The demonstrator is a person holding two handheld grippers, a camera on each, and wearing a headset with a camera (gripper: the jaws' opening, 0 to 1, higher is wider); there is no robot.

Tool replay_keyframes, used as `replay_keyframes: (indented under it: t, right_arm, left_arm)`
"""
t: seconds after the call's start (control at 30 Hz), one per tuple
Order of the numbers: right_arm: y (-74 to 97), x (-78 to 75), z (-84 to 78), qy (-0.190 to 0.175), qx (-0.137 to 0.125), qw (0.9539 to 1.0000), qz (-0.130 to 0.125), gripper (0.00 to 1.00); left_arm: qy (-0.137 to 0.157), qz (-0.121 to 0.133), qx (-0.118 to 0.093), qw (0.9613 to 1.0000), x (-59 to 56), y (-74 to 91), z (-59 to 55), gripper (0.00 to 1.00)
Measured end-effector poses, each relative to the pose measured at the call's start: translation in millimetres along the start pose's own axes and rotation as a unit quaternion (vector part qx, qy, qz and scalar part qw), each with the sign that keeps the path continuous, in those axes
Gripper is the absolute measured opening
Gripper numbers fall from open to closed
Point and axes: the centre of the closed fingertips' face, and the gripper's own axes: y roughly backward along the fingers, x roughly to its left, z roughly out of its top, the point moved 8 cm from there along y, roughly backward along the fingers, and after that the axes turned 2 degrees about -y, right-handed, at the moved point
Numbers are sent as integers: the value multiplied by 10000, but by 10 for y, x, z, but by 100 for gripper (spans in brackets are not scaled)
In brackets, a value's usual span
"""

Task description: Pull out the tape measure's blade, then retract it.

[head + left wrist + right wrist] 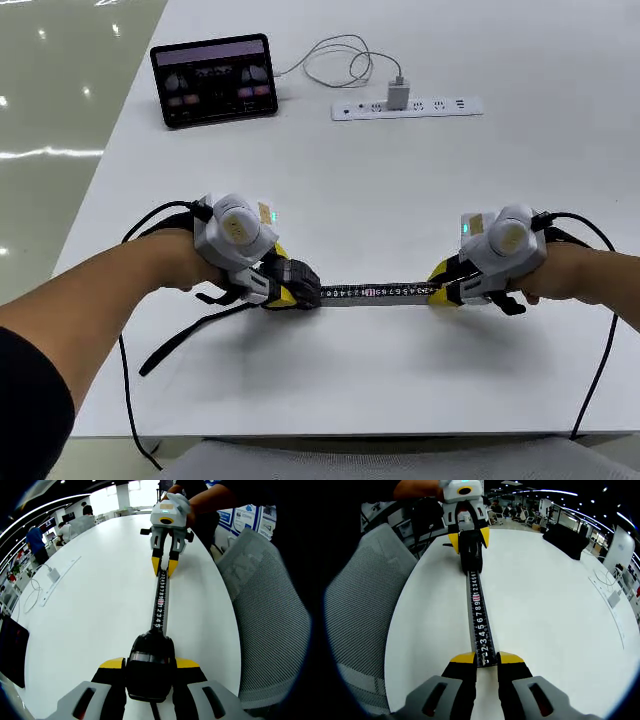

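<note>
One tape measure [299, 284] lies near the front edge of the white table [400, 200]. The left gripper [280, 296] clamps its black case [150, 667], and the right gripper [438, 293] pinches the extended end of the blade [375, 293], perhaps at the tip hook, which the jaws hide. The blade runs straight between the two grippers. Well apart, toward the far side, sit one tablet [214, 80] and one power strip [407, 107] with one charger [398, 95] plugged in, its cable [335, 55] looping on the tabletop.

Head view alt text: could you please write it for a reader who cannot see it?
Two grippers stretch a tape measure's blade over a white table: the left gripper clamps the black case, the right gripper pinches its end. A tablet and power strip sit beyond.
</note>
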Motion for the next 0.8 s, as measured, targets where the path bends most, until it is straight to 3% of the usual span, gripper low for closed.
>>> replay_keyframes:
  t: [0.8]
  right_arm:
    - [75, -44, -132, -79, 15, 10000, -49, 11]
  left_arm:
    - [21, 21, -4, 10000, -12, -11, -10, 31]
